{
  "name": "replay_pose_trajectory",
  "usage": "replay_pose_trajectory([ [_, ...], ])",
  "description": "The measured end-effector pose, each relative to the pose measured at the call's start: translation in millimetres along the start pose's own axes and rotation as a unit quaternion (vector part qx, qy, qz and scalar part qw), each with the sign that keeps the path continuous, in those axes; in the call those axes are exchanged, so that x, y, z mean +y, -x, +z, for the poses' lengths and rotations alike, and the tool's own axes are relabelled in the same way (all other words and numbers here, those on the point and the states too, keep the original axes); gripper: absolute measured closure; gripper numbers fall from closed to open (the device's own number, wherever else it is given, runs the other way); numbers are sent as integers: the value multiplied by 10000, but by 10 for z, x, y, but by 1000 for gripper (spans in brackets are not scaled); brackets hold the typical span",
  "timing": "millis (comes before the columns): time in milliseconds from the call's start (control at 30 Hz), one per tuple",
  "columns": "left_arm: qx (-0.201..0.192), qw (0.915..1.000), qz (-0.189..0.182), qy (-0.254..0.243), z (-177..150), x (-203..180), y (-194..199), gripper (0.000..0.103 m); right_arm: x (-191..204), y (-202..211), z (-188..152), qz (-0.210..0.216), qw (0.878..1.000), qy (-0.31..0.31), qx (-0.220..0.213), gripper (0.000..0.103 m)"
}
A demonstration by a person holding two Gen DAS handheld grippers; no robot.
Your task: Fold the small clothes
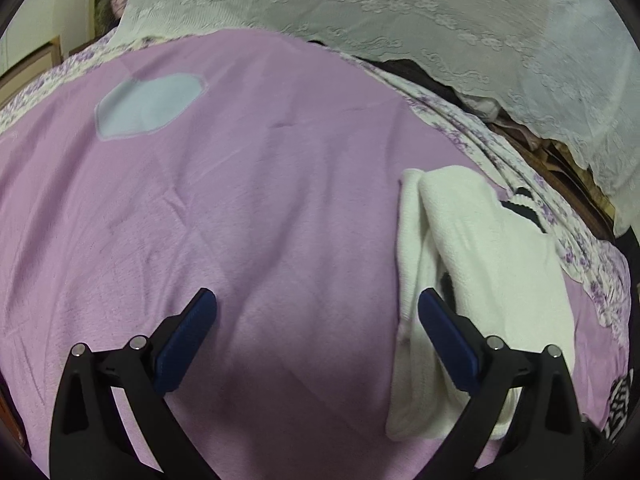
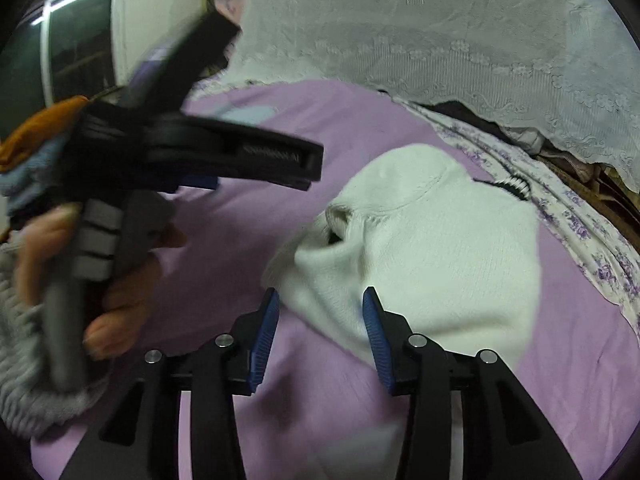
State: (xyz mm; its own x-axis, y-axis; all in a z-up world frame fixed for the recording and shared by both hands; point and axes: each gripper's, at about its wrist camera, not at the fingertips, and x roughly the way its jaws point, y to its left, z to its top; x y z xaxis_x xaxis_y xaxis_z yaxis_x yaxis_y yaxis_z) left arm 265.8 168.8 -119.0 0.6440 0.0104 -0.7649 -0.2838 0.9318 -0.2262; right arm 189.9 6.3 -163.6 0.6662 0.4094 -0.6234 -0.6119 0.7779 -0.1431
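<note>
White knit folded on the purple blanket — both grippers standing off, nothing held.

The white garment (image 2: 420,248) lies bundled toward the right edge of the purple blanket (image 1: 240,200), a sleeve opening gaping at its near-left corner. The right gripper (image 2: 318,300) hangs over that corner, jaws partly apart, blue pads clear of the knit. The left gripper (image 1: 316,300) is spread wide over bare blanket, the garment's edge just beside its right finger. The risk, as I read it: a pad catching only the top layer at that loose opening would drag the fold apart. The right wrist view alone shows the person's hand (image 2: 120,272) on the left tool, blurred — and a dark window (image 2: 80,40). The left view alone shows the pale blue patch (image 1: 150,106) and a striped item (image 1: 618,404) past the garment.
</note>
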Motion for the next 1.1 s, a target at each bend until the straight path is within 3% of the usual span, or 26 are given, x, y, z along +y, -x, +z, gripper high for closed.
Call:
replay_pose_trajectory([
  [133,-276,9992,-265,-89,-4,-102,220,5,-424,403,-74,51,9974,-582,-412,60],
  [200,-417,9982,-393,-187,6,-184,314,5,-624,485,-81,-107,9946,-869,-559,70],
  [233,-495,9977,-374,-258,6,-262,362,5,-758,473,-67,-187,9926,-1062,-553,82],
  [267,-508,9975,-351,-340,2,-328,370,5,-845,447,-56,-196,9912,-1199,-527,84],
  [467,-297,9924,251,-1164,-277,-658,100,4,-866,116,-136,71,9918,-1245,-265,85],
  [567,-151,9938,226,-1081,-292,-569,23,4,-875,-110,-302,251,9907,-1329,115,84],
  [800,-241,9923,361,-1160,-374,-545,37,4,-925,-126,-378,439,9883,-1454,95,84],
  [1000,-257,9953,144,-917,-211,-488,181,4,-1093,54,-222,664,9826,-1737,-38,83],
  [1100,-405,9944,1,-976,-63,-597,257,4,-1236,101,-74,521,9815,-1833,-198,83],
])
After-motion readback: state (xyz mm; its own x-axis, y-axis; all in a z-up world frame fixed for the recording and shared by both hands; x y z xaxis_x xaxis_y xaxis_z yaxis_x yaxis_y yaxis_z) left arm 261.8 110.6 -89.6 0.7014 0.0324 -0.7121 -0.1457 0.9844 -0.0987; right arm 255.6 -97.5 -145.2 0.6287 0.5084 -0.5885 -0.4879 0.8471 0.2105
